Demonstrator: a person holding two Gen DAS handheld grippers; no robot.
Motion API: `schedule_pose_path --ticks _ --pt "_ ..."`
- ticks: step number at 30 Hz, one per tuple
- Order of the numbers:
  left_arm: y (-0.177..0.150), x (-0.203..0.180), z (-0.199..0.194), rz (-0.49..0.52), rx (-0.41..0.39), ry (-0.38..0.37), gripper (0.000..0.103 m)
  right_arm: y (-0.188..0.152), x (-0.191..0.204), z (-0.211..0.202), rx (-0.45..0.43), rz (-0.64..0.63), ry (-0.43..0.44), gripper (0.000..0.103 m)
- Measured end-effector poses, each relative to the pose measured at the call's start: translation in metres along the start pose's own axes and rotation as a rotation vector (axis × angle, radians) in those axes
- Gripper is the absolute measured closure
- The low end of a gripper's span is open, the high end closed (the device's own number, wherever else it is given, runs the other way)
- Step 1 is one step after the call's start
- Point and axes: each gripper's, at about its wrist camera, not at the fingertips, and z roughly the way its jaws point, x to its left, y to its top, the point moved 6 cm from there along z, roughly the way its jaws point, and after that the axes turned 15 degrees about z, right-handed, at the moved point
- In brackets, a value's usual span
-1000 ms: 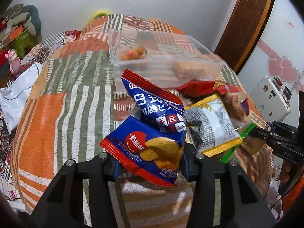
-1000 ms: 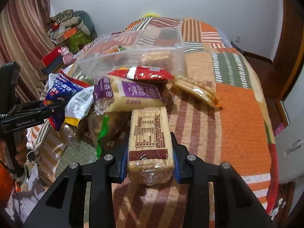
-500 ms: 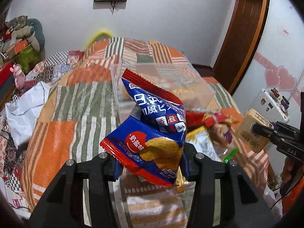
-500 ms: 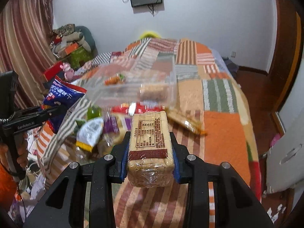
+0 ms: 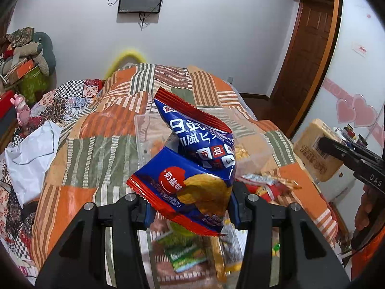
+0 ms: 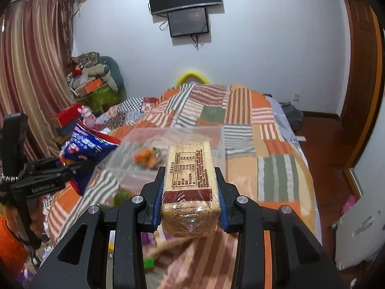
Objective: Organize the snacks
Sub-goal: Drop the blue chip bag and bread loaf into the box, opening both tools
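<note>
The left gripper [image 5: 190,204] is clamping a blue chip bag [image 5: 192,171] above the patchwork bed [image 5: 79,149], near the clear container [image 5: 144,139]. The right gripper [image 6: 190,197] is squeezing a wrapped biscuit pack [image 6: 190,180], holding it lifted before the same container [image 6: 168,139]; loose snacks [image 5: 267,183] are lying blurred below.
</note>
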Motion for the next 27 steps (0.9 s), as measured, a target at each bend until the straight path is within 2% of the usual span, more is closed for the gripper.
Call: schedule_pose_path --ticks 10,19,27 --pt "0.018 0.01 0.046 -0.003 0.041 -0.007 0.056 0.011 0.018 0.046 0.031 -0.04 0.011 0.07" --pt "0.025 0.022 0.085 -0.026 0.085 -0.009 0.056 0.006 0.031 0.106 0.141 -0.075 0.006 0.07" --pt "0.026 0.027 0.115 -0.036 0.126 -0.01 0.056 0.002 0.029 0.139 0.235 -0.061 0.001 0.07"
